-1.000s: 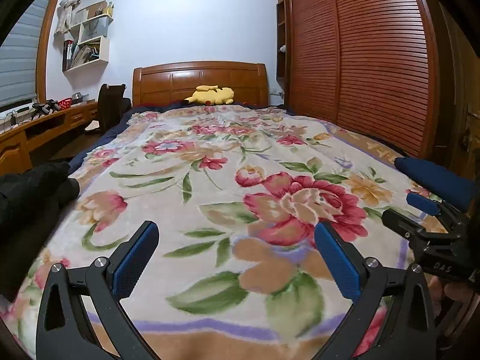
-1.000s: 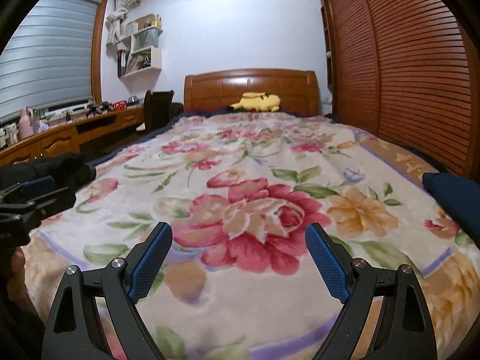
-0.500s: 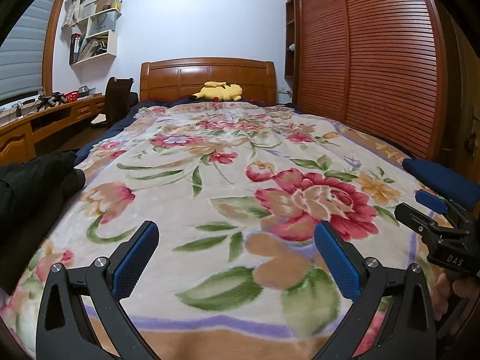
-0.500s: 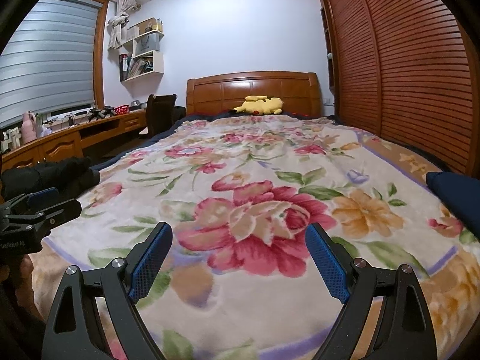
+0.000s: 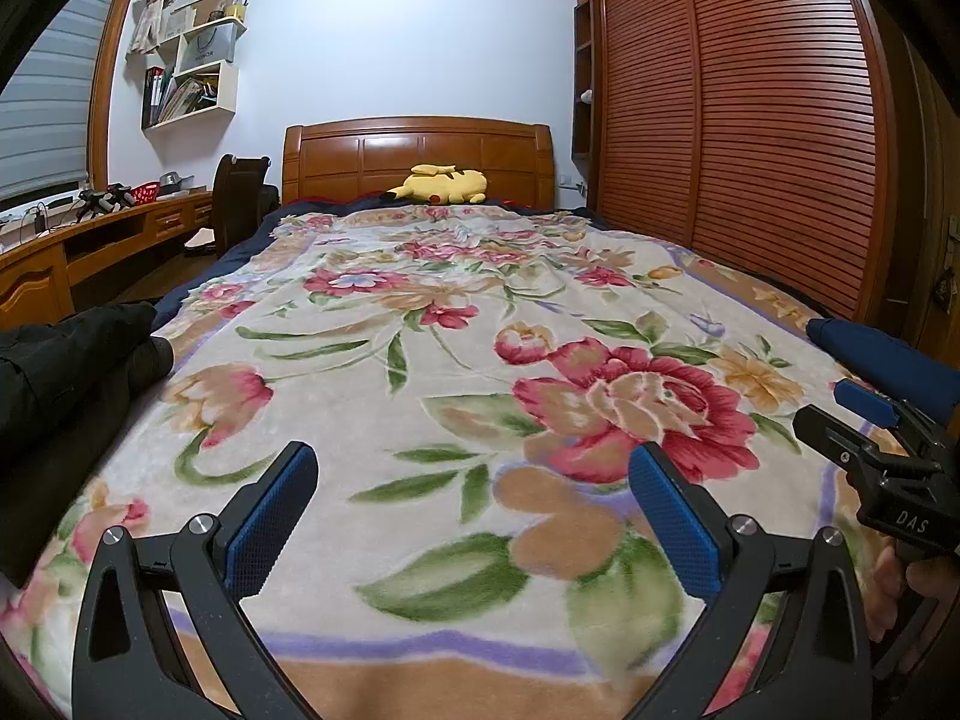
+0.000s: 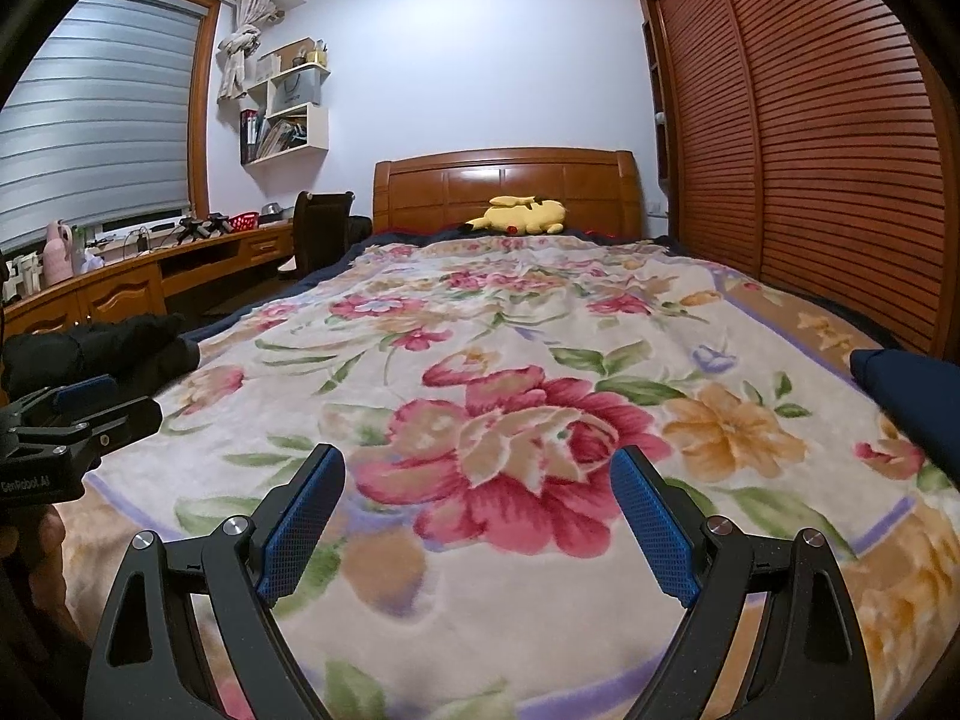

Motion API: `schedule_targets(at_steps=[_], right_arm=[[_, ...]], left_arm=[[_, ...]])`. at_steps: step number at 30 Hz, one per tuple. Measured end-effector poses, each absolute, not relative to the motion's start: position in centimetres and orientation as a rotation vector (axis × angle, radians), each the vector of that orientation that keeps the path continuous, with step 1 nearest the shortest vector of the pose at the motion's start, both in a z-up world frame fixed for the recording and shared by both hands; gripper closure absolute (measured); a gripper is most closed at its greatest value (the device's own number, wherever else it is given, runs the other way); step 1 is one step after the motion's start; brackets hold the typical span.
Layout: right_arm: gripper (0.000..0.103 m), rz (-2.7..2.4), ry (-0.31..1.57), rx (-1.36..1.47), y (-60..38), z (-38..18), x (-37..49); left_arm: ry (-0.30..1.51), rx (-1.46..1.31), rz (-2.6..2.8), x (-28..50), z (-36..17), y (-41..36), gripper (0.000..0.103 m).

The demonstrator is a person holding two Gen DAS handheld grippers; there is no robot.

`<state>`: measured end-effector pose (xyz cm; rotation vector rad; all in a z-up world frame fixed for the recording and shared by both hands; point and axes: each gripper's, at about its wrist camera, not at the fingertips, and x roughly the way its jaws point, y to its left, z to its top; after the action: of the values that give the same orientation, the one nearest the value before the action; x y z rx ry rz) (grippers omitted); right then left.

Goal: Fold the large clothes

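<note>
Both our grippers have lifted and tipped upward since a second ago, so more of the wall and headboard (image 5: 417,159) shows above the bed.

We hold the left gripper (image 5: 474,480) and right gripper (image 6: 477,483) with jaws spread wide, each pinching nothing, hovering over the floral blanket (image 5: 480,360) at the foot of the bed. Two garments lie at the blanket's edges: one black garment (image 5: 66,354) on the left side, one navy garment (image 6: 912,396) on the right side, neither touched. We count one yellow plush toy (image 6: 522,216) by the headboard. White wall shelves (image 6: 288,114) hold books and a paper bag; one red basket (image 6: 243,220) sits on the desk (image 6: 120,282), contents too small to tell.
</note>
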<state>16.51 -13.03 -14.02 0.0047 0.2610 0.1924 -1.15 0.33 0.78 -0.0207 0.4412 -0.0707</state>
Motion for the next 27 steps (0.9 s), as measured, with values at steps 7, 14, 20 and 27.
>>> schedule_targets(at_steps=[7, 14, 20, 27], right_arm=[[0.012, 0.195, 0.256, 0.006, -13.12, -14.06, 16.54], [0.012, 0.200, 0.252, 0.008, -13.21, -14.11, 16.56], [0.012, 0.200, 0.251, 0.008, -13.21, -14.18, 16.54], [0.012, 0.201, 0.242, 0.005, -13.16, -14.25, 16.51]], left_arm=[[0.440, -0.018, -0.069, -1.18, 0.79, 0.29, 0.000], [0.439, -0.017, -0.068, -1.19, 0.78, 0.26, 0.000], [0.439, -0.020, -0.069, -1.21, 0.76, 0.29, 0.000], [0.438, -0.020, -0.069, -1.25, 0.74, 0.35, 0.000]])
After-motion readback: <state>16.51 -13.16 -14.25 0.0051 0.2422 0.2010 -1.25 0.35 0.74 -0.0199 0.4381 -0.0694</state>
